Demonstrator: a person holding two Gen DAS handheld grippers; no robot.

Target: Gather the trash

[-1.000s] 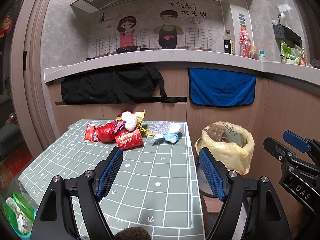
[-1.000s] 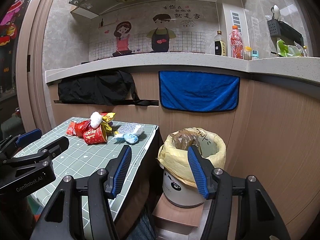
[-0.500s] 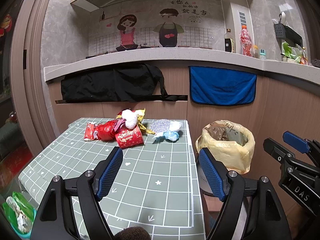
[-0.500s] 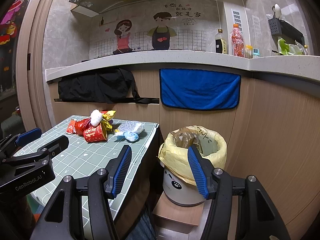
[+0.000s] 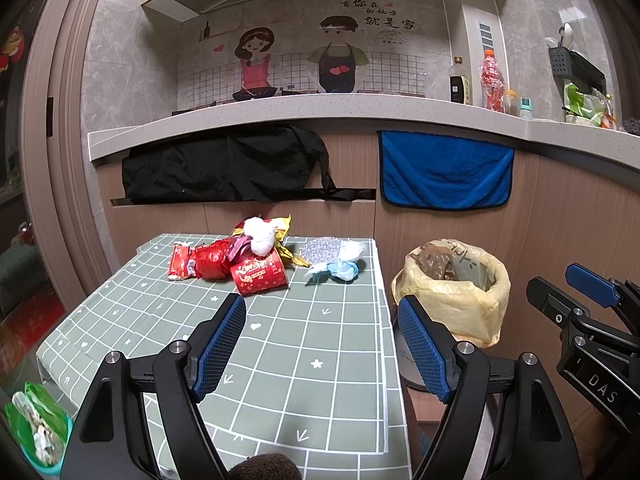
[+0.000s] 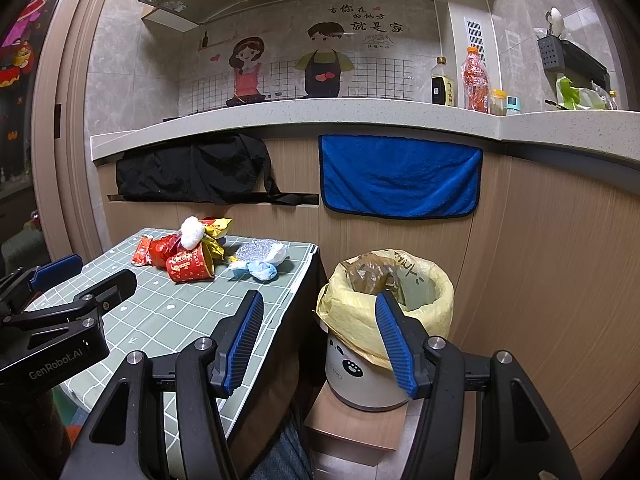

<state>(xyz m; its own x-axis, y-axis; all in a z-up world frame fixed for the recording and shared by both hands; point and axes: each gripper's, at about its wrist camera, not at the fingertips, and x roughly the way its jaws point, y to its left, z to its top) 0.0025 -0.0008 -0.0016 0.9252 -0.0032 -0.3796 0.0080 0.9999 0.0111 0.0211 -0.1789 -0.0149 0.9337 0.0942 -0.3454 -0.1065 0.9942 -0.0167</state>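
Both claws, left gripper (image 5: 322, 344) & right gripper (image 6: 318, 342), gape wide, holding nothing. Red paper cup (image 5: 260, 273) lies tipped w/ wrappers near table's (image 5: 304, 360) far edge; prob light, squashy, so pinch its rim.

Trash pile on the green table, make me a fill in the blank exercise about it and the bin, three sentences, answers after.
1. The red paper cup in the trash pile lies on its ____.
2. The trash bin beside the table is lined with a ____ plastic bag.
3. The left gripper and the right gripper both stand ____, holding nothing.

Missing words: side; yellow; open
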